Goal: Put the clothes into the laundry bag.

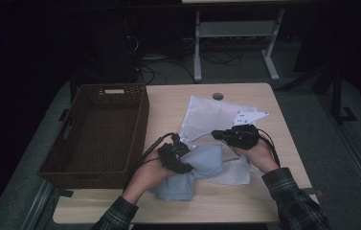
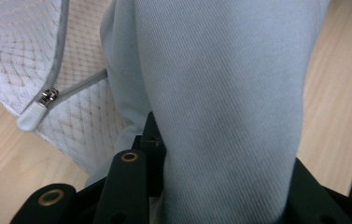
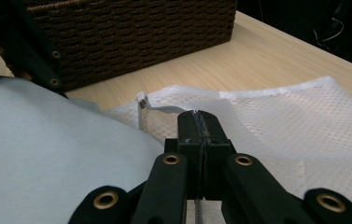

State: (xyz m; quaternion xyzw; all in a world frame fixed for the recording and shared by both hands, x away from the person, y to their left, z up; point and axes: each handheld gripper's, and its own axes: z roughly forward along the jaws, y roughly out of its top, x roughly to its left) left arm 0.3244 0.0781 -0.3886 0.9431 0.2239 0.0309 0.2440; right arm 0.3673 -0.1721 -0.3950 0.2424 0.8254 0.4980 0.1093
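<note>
The left tongs point(image 1: 184, 165) are clamping a bunched fold of the light blue cloth point(image 1: 202, 163), which is rising thick between their jaws in the left gripper view. The right tongs point(image 3: 201, 128) are pressing shut on the edge of the white mesh bag point(image 1: 207, 117), apparently along its zipper seam, holding the mouth up just beside the cloth. The zipper pull point(image 2: 40, 105) is lying just to the left of the left tongs, on the mesh.

Judging by this, the packing is partway along: the bag is being held open and part of the cloth seems to be sitting at or inside the opening, while a good bundle is trailing on the counter point(image 1: 245, 201) below the left tongs. Pushing the rest in and zipping up are probably still to come. The wicker basket point(image 1: 73, 167) is waiting to the left of both tongs.
</note>
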